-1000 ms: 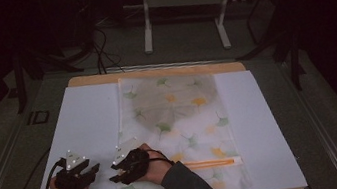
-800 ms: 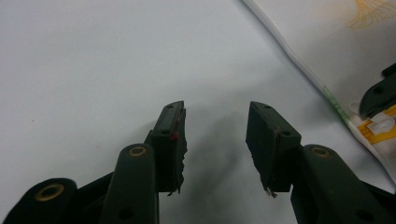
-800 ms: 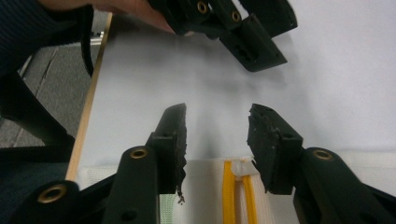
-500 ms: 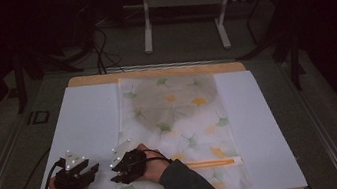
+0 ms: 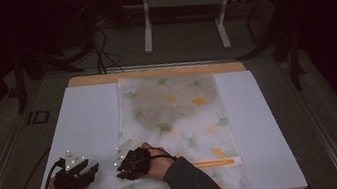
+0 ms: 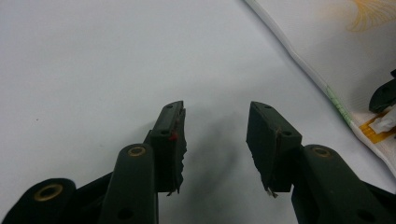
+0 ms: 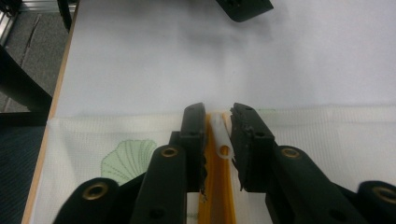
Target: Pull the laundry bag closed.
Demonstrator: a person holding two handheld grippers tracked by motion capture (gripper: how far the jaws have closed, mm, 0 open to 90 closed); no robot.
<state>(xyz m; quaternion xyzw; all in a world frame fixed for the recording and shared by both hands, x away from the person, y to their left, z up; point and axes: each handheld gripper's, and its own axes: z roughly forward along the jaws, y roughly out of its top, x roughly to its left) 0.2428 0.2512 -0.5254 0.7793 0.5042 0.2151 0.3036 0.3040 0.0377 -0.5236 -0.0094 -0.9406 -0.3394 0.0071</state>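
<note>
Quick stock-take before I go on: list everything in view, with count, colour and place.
Mesh pouch: one, white with green and yellow leaf print, flat along the middle of the mat.
Zipper: one, orange tape, across the pouch's near end.
Zipper pull: one, white, between the right gripper's jaws at the pouch's edge.
Mat: one, white, covering the table.
Table: one, wooden rim showing at the mat's far and near edges.
Frame legs: white, on the floor beyond the table.
Left gripper: black, open, over bare mat.
Right gripper: black, jaws just been closing around the pull.
</note>
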